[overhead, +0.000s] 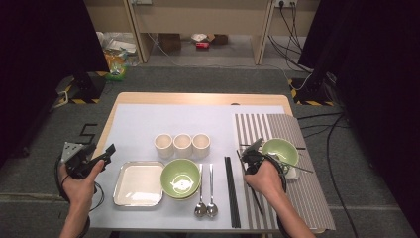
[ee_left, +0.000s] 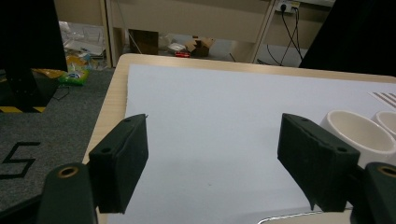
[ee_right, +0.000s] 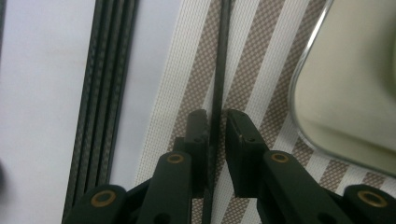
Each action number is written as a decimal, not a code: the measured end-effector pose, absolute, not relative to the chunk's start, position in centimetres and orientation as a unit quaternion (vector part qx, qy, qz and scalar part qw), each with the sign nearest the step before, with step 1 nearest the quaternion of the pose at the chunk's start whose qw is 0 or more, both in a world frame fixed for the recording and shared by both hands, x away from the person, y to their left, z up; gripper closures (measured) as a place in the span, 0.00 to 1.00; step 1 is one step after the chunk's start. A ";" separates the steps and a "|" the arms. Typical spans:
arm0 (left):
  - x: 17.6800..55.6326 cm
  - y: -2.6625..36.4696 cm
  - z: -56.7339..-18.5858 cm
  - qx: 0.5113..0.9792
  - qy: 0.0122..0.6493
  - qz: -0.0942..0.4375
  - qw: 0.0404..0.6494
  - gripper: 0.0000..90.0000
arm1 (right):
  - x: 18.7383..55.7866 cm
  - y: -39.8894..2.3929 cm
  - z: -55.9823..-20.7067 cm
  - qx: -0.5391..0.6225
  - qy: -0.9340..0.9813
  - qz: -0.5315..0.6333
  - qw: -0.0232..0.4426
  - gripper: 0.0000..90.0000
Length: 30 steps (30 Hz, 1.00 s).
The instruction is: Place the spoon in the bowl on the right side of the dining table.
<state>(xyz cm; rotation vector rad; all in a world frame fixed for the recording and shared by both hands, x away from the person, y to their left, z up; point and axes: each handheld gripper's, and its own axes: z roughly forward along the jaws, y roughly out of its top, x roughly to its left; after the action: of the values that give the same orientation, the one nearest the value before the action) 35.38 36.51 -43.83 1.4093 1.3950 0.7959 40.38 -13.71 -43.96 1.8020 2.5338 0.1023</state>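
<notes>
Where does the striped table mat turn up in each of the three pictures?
High view: the striped mat covers the right part of the table.
Left gripper view: a sliver of it sits at the right edge, beyond the white cups.
Right gripper view: it runs up the middle, beneath the right tongs and a black chopstick.
Shared landmark: the pale sheet bordering the mat.

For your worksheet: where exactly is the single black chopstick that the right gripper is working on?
In the right gripper view, the chopstick lies on the striped placemat, between the right gripper's fingers, beside the tray.
</notes>
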 end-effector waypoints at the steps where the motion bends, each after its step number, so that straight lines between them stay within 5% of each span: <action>1: 35.4 36.5 -43.8 0.578 0.572 0.327 0.481 0.26 | 40.2 -13.6 -44.1 0.579 0.815 0.032 0.011 0.89; 30: 35.4 36.6 -43.8 0.576 0.573 0.327 0.482 0.26 | 44.1 -13.1 -44.1 0.659 0.747 0.083 0.020 0.95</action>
<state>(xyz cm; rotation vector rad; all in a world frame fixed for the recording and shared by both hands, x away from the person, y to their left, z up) 35.36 36.63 -43.79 1.4047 1.3959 0.7976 44.07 -13.13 -44.09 2.0439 2.3175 0.2589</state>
